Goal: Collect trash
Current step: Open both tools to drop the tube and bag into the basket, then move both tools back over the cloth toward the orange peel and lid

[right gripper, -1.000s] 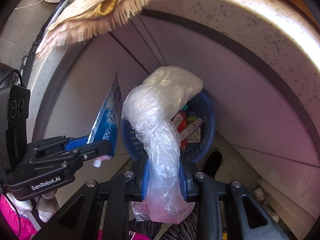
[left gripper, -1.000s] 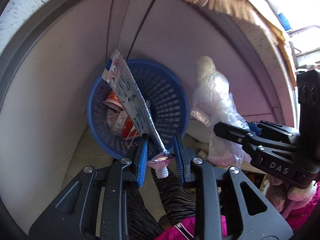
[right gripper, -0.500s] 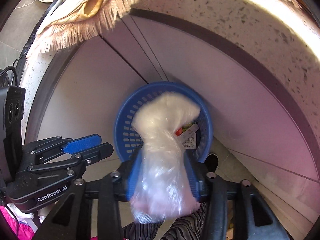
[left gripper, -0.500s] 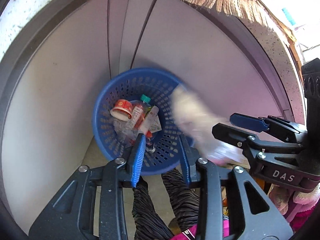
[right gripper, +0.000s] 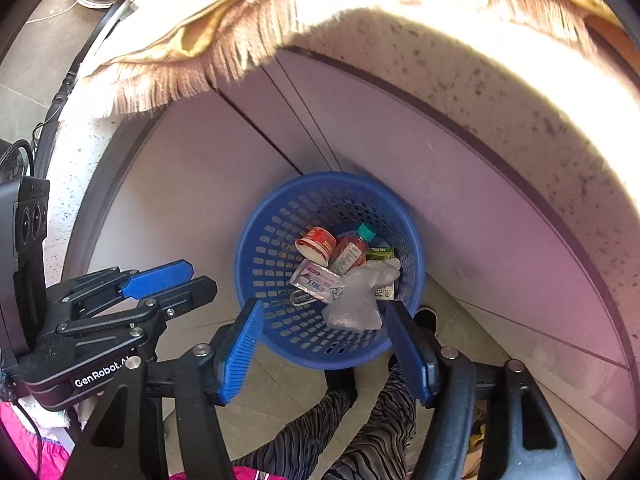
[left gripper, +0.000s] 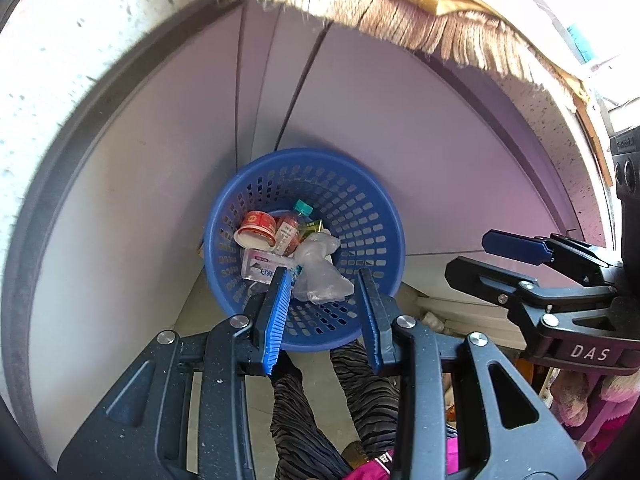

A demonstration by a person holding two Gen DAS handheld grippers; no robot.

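We held both grippers above the blue basket (right gripper: 280,264), pointing steeply down into it, and neither had anything between its pads. The right gripper (right gripper: 326,334) had just been opening its jaws, which stood wide with only the basket's near rim showing through the gap. The left gripper (left gripper: 324,300) had its jaws a little apart, also released, having just eased open slightly; in the right wrist view it sat off to the left of the basket, and in the left wrist view the right one sat off to the right. All the trash we could see lay at the bottom of the basket: a crumpled clear plastic bag (right gripper: 356,300) on top toward the near side, a flat white and blue pouch (right gripper: 316,282) just beside it, a red cup (right gripper: 316,244) tipped on its side, a small red bottle with a teal cap (right gripper: 352,252) next to the cup, and a green carton (right gripper: 380,254) partly under the bag. The basket stood on a pale tiled floor (right gripper: 260,392) against lilac cabinet doors (right gripper: 192,184), under a speckled stone counter edge (right gripper: 460,80) draped with a fringed cloth (right gripper: 192,76). Our striped trouser legs (right gripper: 360,432) showed below the jaws.
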